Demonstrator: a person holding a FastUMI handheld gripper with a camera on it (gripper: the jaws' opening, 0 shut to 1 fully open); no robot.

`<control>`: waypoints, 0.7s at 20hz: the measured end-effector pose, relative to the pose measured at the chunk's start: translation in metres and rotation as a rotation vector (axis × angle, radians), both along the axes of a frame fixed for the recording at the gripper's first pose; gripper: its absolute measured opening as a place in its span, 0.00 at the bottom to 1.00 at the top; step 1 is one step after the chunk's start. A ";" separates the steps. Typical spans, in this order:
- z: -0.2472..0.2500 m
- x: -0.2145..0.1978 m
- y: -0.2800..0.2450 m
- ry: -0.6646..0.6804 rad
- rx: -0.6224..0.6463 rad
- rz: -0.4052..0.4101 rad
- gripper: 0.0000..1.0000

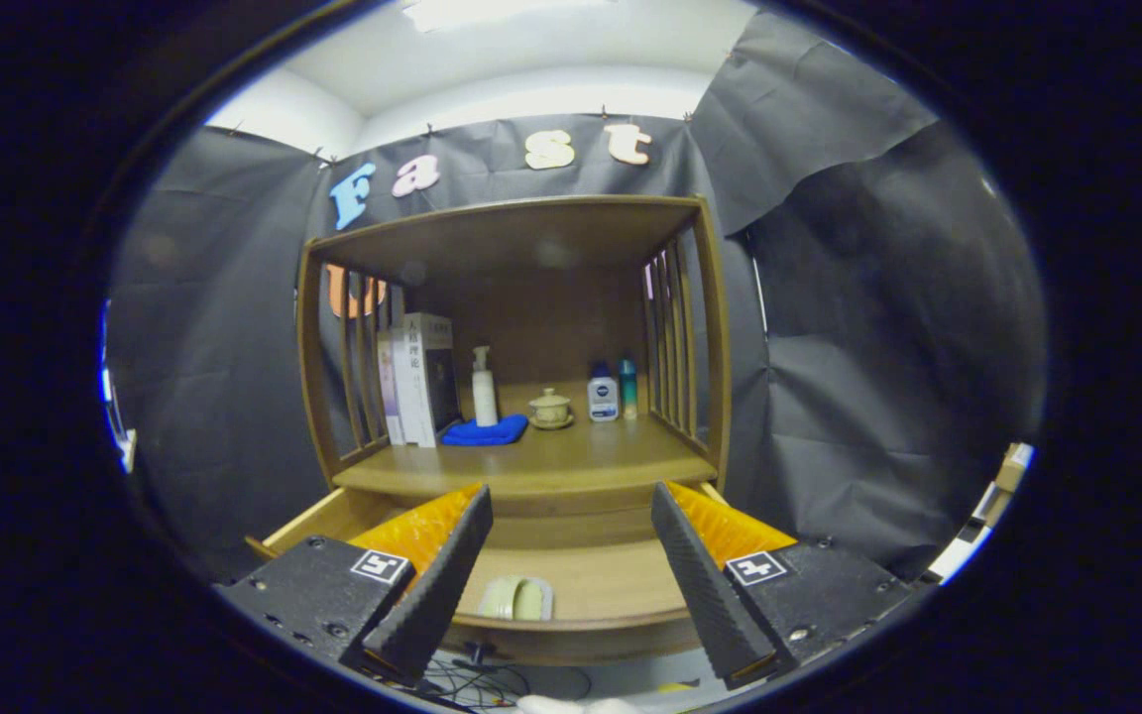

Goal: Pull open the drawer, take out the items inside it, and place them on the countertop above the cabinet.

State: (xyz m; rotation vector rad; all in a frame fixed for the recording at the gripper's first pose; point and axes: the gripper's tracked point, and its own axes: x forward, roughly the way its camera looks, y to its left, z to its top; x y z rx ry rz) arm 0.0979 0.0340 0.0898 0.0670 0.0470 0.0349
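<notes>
Hand-held gripper [571,585] spread wide, grasping nothing, poised above pulled-out drawer [581,620]; pale green item [518,599] lying inside, between the fingers, below the cabinet's desk [551,461]

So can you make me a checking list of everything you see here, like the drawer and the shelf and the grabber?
Surface: wooden countertop, front part bare.
Job's things: drawer pulled open; pale green item lying inside near its front.
Clutter: books, pump bottle, blue cloth, lidded cup, two small bottles at the back.
Gripper: open, fingers apart above the drawer, holding nothing.
Cables: dark wires on the floor below.
Surroundings: black cloth walls.
</notes>
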 end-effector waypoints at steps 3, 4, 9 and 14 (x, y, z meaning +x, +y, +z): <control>0.026 0.036 0.017 0.081 0.009 0.048 0.99; 0.027 0.047 0.023 0.122 0.003 0.059 0.98; 0.001 0.099 0.047 0.356 -0.102 0.069 0.98; -0.072 0.124 0.072 0.682 -0.150 0.111 0.95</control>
